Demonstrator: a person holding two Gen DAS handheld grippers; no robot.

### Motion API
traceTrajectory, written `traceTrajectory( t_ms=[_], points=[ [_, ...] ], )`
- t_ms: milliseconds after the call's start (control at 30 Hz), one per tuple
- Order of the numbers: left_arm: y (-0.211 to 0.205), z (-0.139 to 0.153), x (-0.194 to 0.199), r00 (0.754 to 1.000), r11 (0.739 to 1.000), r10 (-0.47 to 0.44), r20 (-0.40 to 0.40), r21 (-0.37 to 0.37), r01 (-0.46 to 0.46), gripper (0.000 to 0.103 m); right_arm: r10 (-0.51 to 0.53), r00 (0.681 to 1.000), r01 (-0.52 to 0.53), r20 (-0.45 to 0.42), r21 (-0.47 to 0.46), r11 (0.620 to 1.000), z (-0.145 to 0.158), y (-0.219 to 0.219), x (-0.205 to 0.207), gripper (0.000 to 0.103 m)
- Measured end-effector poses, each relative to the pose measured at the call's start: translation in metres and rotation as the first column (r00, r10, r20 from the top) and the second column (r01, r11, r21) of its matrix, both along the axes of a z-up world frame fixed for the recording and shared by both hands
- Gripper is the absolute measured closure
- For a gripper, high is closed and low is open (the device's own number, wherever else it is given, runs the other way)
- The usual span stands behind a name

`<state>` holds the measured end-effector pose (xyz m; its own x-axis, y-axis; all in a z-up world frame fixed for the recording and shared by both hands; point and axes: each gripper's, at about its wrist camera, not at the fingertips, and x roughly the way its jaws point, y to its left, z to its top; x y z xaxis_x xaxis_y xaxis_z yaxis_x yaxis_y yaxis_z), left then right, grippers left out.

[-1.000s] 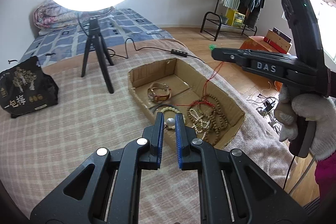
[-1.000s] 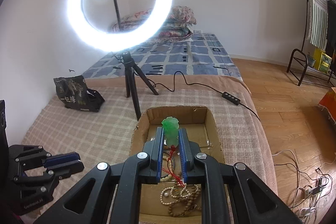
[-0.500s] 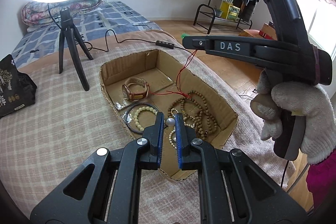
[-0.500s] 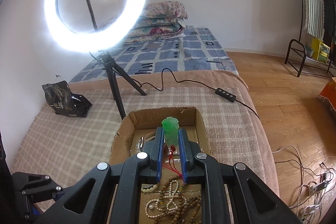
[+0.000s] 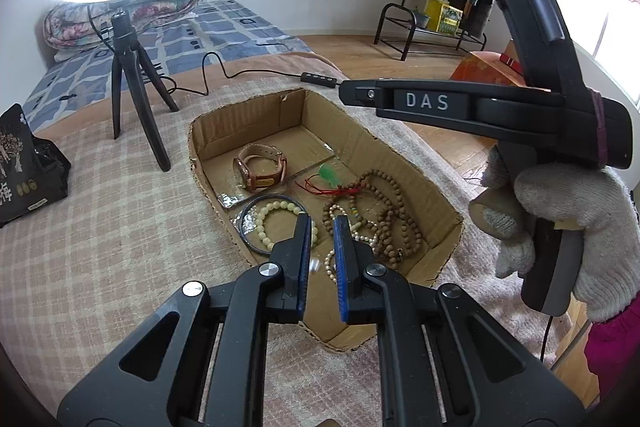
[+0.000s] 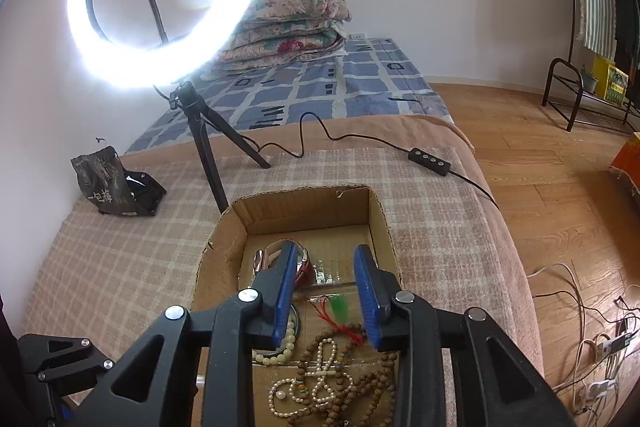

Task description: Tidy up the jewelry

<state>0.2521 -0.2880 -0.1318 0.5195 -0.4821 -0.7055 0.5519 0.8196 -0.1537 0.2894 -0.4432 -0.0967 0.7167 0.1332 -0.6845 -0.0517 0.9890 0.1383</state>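
Gone from the right claw [image 6: 326,254] since half a second ago, and now lying flat near the middle of the cardboard box [image 5: 248,115] floor: green pendant [image 5: 330,174] on its red cord [image 5: 316,187], touching the wooden bead strand [image 5: 394,203] at the knot end and near the watch [image 5: 260,167]. Looks light, hard and glossy, probably easy to chip and slippery across the polished faces. Better taken by the cord or its knot, where soft thread gives grip, and lifted slowly to avoid dragging tangled beads along. Leaves the right claw spread wide and empty above the box. Finds the left claw [image 5: 322,223] parted slightly as well, with what may be a loose pearl [image 5: 314,265] slipping down beside one pad, though too blurred to say. Sits, box and all, on the plaid blanket [image 5: 100,227] of the bed.
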Motion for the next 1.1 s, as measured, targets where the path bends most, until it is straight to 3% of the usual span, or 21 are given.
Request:
traceTrajectory(
  t_ms=[33,100,133,167,300,367,967,1100],
  points=[
    [0.001,0.000,0.000,1.000,1.000,0.005,-0.001,0.002,-0.005,0.093,-0.004,1.000,0.004,-0.002,-0.005,1.000,0.000,0.001,0.000,0.070],
    [0.003,0.001,0.000,1.000,1.000,0.007,0.000,-0.001,-0.007,0.077,-0.019,1.000,0.019,-0.002,-0.017,1.000,0.000,0.001,-0.001,0.054],
    [0.004,0.002,-0.001,1.000,1.000,0.008,0.005,-0.002,-0.008,0.073,-0.029,1.000,0.029,0.000,-0.020,0.999,0.001,0.001,-0.002,0.042],
    [0.005,0.003,-0.002,1.000,1.000,0.011,0.012,-0.002,-0.011,0.071,-0.036,0.999,0.036,0.004,-0.021,0.999,0.001,0.001,-0.003,0.037],
    [0.010,0.009,-0.007,1.000,1.000,0.014,0.026,-0.002,-0.014,0.071,-0.052,0.999,0.052,-0.001,-0.027,0.998,0.005,0.002,-0.007,0.033],
    [0.013,0.013,-0.010,0.999,1.000,0.017,0.032,-0.008,-0.016,0.071,-0.065,0.998,0.066,0.003,-0.041,0.997,0.008,0.004,-0.011,0.024],
    [0.074,0.059,-0.060,0.991,0.998,0.068,0.115,-0.026,-0.065,0.070,-0.118,0.989,0.129,0.085,-0.126,0.984,0.057,0.035,-0.080,0.003],
    [0.089,0.068,-0.072,0.988,0.996,0.084,0.132,-0.038,-0.079,0.060,-0.126,0.986,0.139,0.106,-0.125,0.982,0.069,0.042,-0.099,0.002]
  ],
)
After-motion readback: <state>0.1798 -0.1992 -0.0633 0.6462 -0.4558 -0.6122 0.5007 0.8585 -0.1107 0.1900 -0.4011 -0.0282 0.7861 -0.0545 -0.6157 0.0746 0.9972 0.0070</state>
